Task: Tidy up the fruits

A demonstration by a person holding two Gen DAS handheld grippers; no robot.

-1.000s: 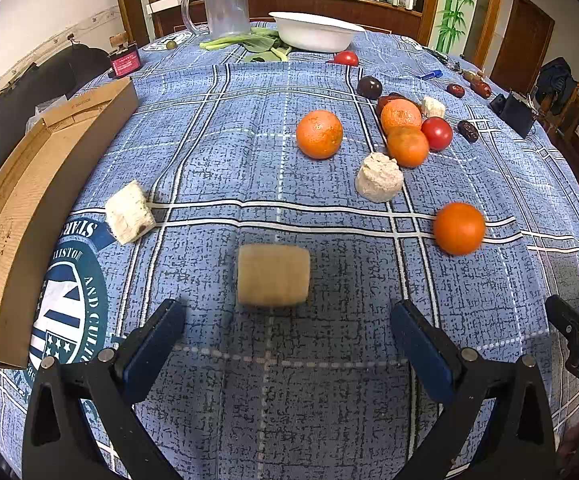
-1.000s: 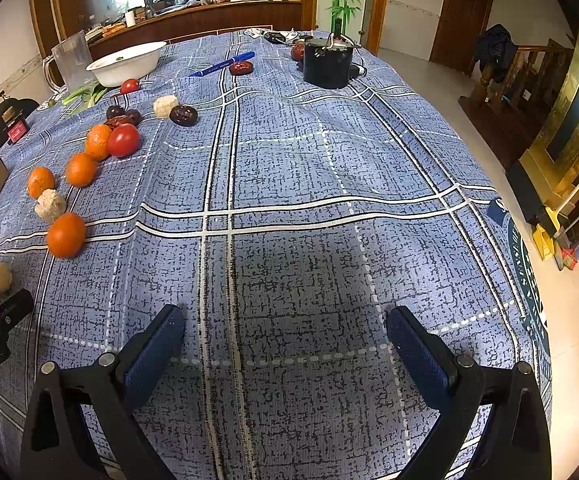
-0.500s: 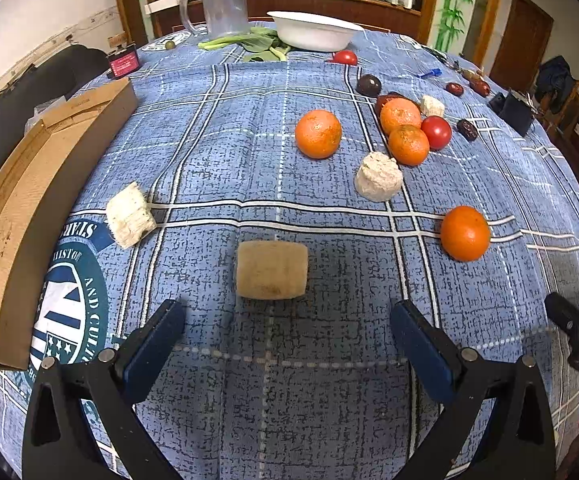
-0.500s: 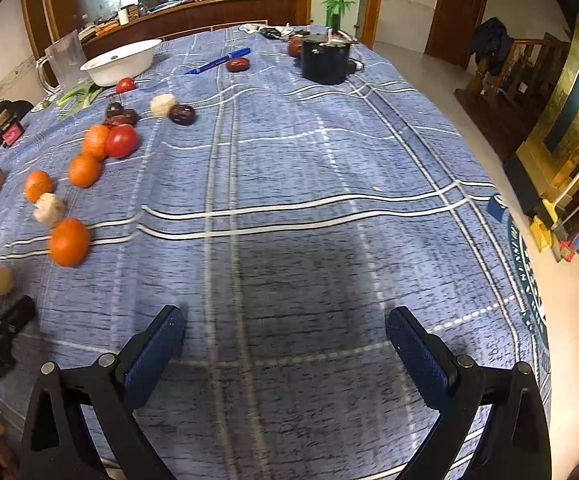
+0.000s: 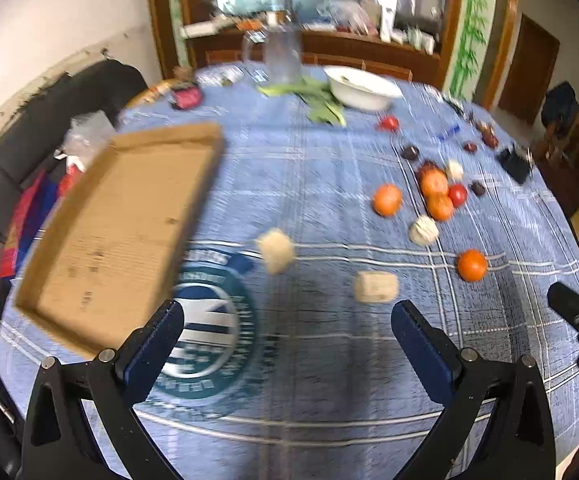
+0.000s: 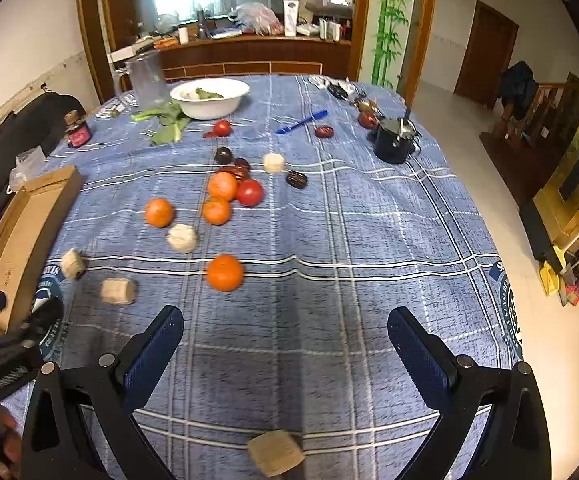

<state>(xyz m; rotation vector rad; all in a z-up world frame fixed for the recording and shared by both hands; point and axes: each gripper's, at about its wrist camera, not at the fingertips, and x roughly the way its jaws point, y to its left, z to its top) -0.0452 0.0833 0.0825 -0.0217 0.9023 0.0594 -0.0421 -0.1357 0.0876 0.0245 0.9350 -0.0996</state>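
Note:
Several oranges lie on the blue checked tablecloth; the nearest orange (image 6: 225, 273) sits ahead of my right gripper (image 6: 285, 344), which is open and empty above the cloth. A red tomato (image 6: 250, 192) lies among a cluster of oranges (image 6: 222, 186), with dark fruits (image 6: 296, 179) behind. My left gripper (image 5: 288, 338) is open and empty; the near orange (image 5: 472, 265) is to its right. An empty cardboard tray (image 5: 121, 224) lies at the left in the left wrist view, which is blurred.
Beige sponge-like blocks (image 6: 118, 291) (image 6: 182, 237) (image 6: 275, 453) lie scattered on the cloth. A white bowl (image 6: 209, 97), a clear jug (image 6: 147, 80), greens (image 6: 167, 122), a blue pen (image 6: 301, 121) and a black pot (image 6: 392, 145) stand at the back. The tray's wall (image 6: 29, 224) is at left.
Both grippers have pulled back and risen. The left view has swung left, now showing the whole cardboard tray. The right view has swung left toward the fruits. Both stay open.

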